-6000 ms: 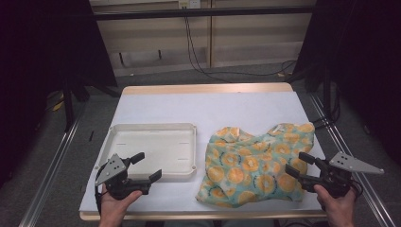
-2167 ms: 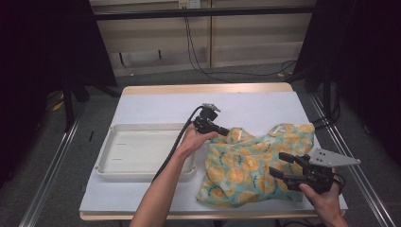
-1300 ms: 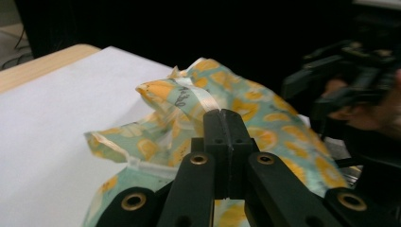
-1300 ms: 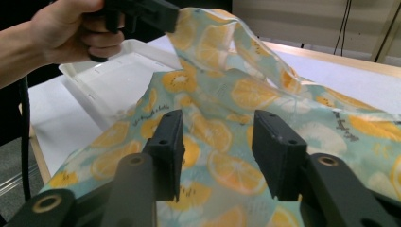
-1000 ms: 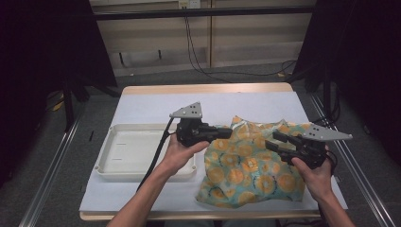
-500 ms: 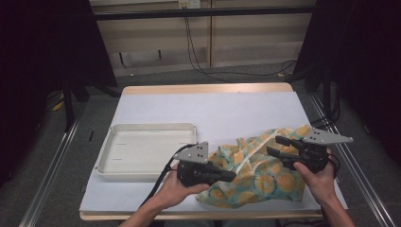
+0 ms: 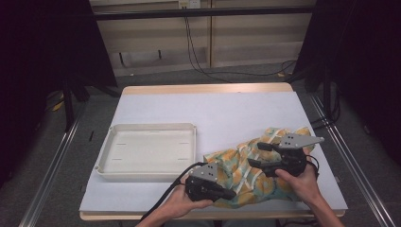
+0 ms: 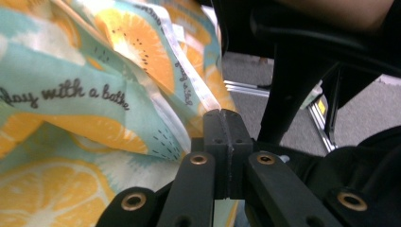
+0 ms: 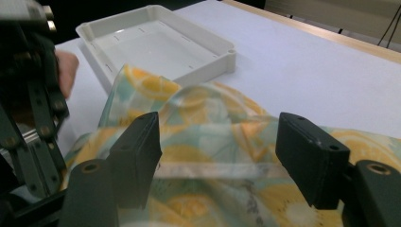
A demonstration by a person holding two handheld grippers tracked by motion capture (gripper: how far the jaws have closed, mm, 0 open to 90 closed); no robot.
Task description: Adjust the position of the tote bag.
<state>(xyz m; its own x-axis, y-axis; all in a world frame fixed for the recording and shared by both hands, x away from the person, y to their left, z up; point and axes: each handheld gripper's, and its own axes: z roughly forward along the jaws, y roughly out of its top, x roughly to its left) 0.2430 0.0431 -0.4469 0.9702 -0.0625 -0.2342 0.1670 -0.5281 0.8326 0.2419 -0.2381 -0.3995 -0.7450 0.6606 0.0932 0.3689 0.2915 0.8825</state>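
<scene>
A cloth printed with orange slices (image 7: 246, 176) lies bunched at the table's near right. My left gripper (image 7: 230, 194) sits low at the cloth's near-left edge, its jaws shut. In the left gripper view the pads (image 8: 226, 118) meet on the hem of the cloth (image 8: 94, 94). My right gripper (image 7: 255, 155) hovers over the cloth's right part. Its jaws have just been opening. In the right gripper view they stand wide, open (image 9: 217, 142), with the cloth (image 9: 213, 118) lying between and below them, untouched by the pads. The left gripper (image 9: 33, 94) shows at that view's left.
A shallow white tray (image 7: 146, 126) sits on the white table top (image 7: 227, 109) at the left, close to the cloth; its corner (image 9: 229, 54) lies just beyond the cloth. A black cable trails from the left gripper. Floor and metal rails flank the table.
The left gripper has come down and toward the table's near edge, dragging the cloth's corner with it and bunching the cloth. The right gripper's jaws have spread wider and let go of the cloth.
</scene>
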